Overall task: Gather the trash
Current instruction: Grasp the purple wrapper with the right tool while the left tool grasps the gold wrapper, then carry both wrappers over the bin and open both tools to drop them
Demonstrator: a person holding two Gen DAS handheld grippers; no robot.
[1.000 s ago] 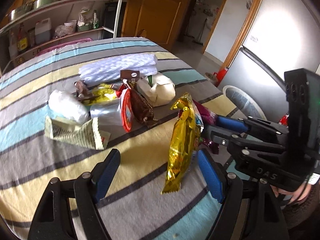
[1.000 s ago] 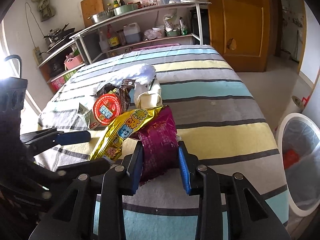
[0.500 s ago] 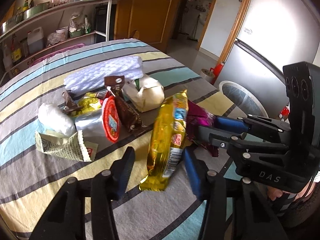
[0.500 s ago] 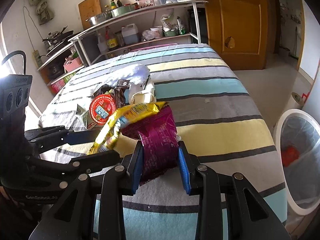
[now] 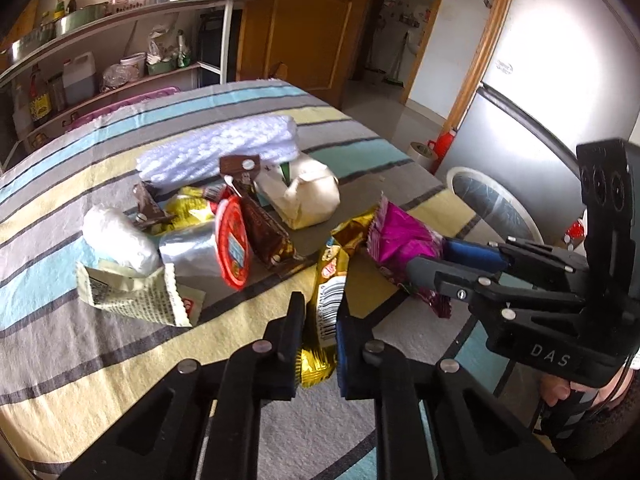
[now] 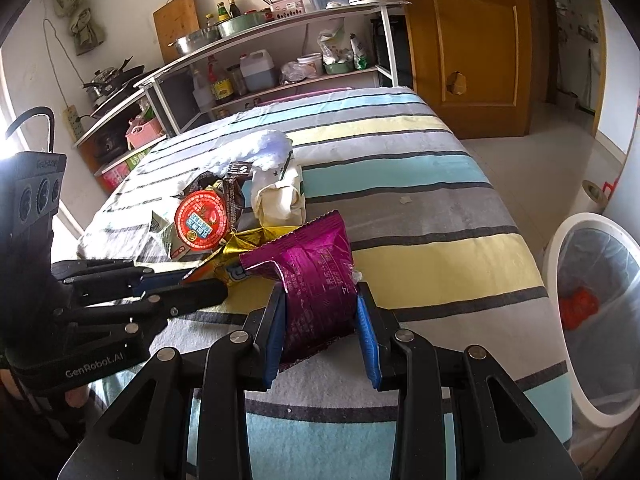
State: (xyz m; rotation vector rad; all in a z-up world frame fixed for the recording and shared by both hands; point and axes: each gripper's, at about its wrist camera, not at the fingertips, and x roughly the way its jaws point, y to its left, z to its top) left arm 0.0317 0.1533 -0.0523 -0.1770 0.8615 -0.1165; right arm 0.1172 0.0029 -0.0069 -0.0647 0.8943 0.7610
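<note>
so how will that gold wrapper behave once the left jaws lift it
The gold wrapper, pinched near its lower end by the left gripper, will probably flop: it is thin, creased foil. It looks empty, so likely very light. The glossy film may slip, and its far end lies under the magenta wrapper.

**Readable lettering**

The right gripper (image 5: 404,256) housing carries "DAS" in pale letters (seen from the left wrist). The left gripper (image 6: 200,284) body reads "GenRobot.AI". Just beside that gripper, the magenta wrapper (image 6: 316,280) shows "14"; its other print is too small.
</note>
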